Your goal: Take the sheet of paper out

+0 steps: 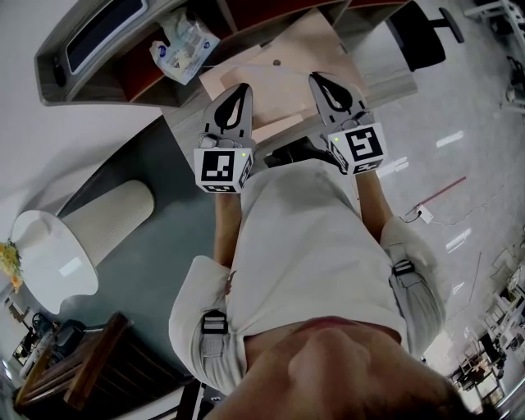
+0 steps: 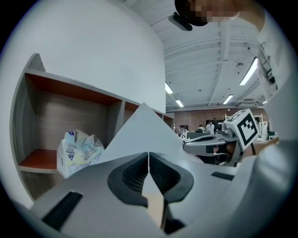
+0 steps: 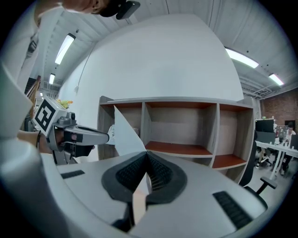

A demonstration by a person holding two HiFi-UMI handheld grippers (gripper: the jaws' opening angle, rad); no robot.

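Observation:
A pale sheet of paper (image 1: 283,74) hangs between my two grippers, above the desk and in front of a wooden shelf unit (image 1: 246,12). My left gripper (image 1: 233,100) is shut on its near left edge; the sheet (image 2: 142,135) rises past the closed tips (image 2: 148,155) as a pale triangle. My right gripper (image 1: 330,85) is shut on the near right edge, and the paper (image 3: 125,135) stands up from those tips (image 3: 147,155) too. Each gripper shows in the other's view, the right gripper (image 2: 219,142) and the left gripper (image 3: 79,137).
The shelf unit (image 3: 186,135) has several open compartments. A crumpled plastic bag (image 2: 78,151) sits in the left one, bag (image 1: 184,45). A white lamp (image 1: 57,246) stands on the grey desk (image 1: 156,246). A black office chair (image 1: 422,33) is at the right.

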